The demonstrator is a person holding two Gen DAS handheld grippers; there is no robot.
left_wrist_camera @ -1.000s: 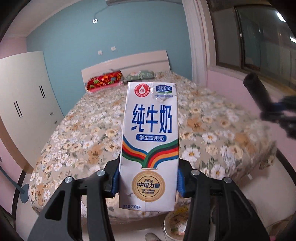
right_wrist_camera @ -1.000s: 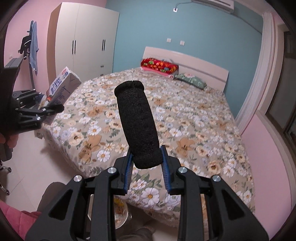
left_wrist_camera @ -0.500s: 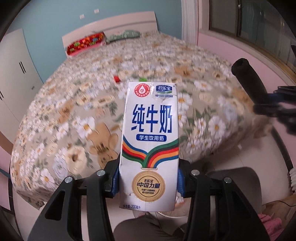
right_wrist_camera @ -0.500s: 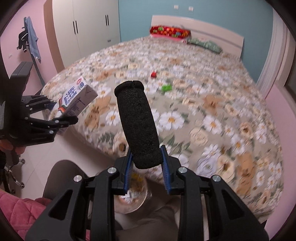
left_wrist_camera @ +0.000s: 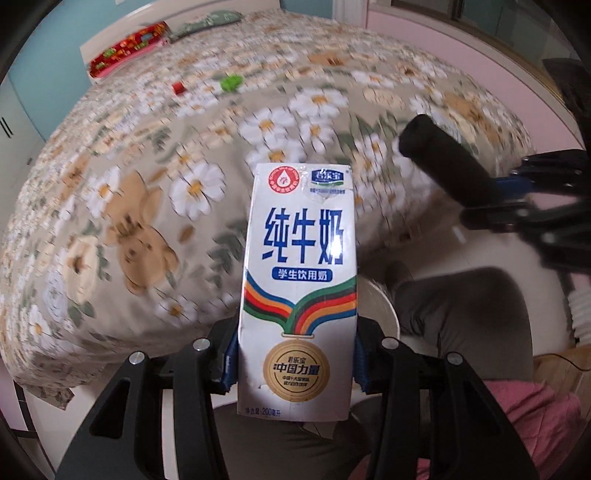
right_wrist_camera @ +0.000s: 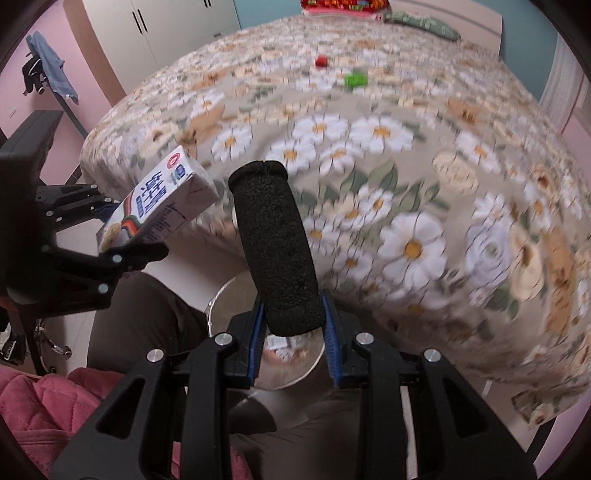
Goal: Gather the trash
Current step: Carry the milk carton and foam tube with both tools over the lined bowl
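Carton (left_wrist_camera: 299, 291) clamped upright in left gripper (left_wrist_camera: 295, 365), blue pads on both its sides. Foam tube (right_wrist_camera: 277, 247) pinched at its base in right gripper (right_wrist_camera: 291, 343). Bin (right_wrist_camera: 236, 302) on floor directly under both, some scraps inside. Beyond: floral bed (right_wrist_camera: 406, 155); red bit (right_wrist_camera: 321, 61) and green bit (right_wrist_camera: 355, 79) lying mid-bed, near each other.

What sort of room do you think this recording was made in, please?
Almost certainly a bedroom in a home: a large bed with a floral cover fills both views, pillows lie against its headboard, and a tall white wardrobe stands by the pink wall.
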